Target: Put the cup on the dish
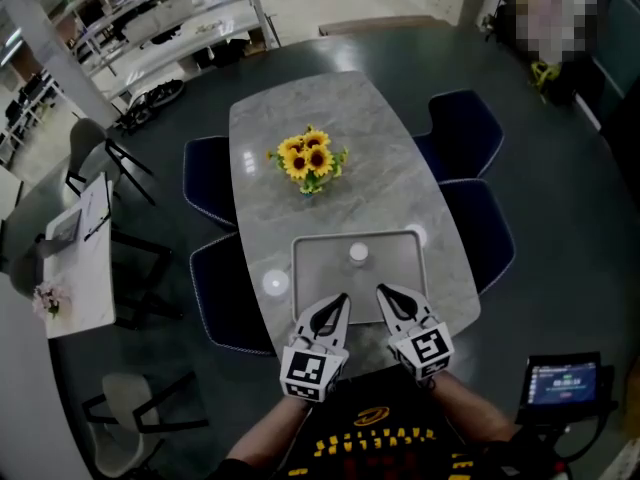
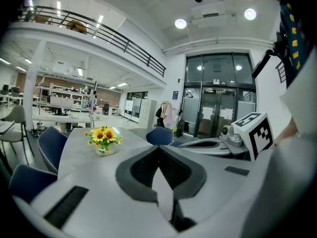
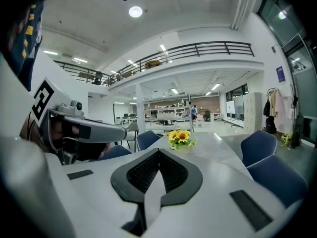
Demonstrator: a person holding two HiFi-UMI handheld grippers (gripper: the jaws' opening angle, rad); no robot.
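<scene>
At the near edge of the table [image 1: 390, 148], the left gripper [image 1: 343, 299] and right gripper [image 1: 382, 291] are both clamped shut on nothing. Pushed at the small white cup [image 1: 358, 254] like that, they'd likely tip it. It stands alone in the grey tray [image 1: 320, 268]; a vase [image 2: 105, 149] holds sunflowers [image 1: 311, 156].
</scene>
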